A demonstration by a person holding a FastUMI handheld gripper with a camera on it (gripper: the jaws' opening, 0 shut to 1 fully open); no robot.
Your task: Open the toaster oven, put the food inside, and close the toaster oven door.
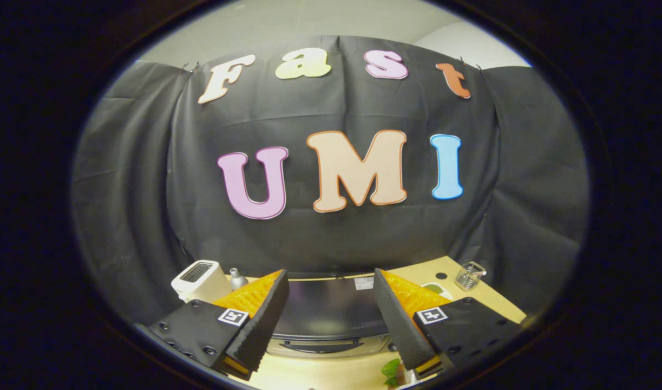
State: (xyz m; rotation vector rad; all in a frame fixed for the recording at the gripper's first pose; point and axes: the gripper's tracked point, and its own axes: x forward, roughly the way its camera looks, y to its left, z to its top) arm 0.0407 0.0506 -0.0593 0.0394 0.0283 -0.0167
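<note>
Dark-topped toaster oven low at centre frame, door shut, handle just below. Gripper spread wide, holding nothing. Green-leafed food at bottom edge. Best lowered squarely onto handle before pulling down.

white toaster | small grey bottle beside it | clear, possibly glass, container on wooden table

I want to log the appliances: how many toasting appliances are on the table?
2: the toaster oven, door shut, beyond the open jaws, and a white slot toaster to its left. More may be hidden behind the gripper.
</note>
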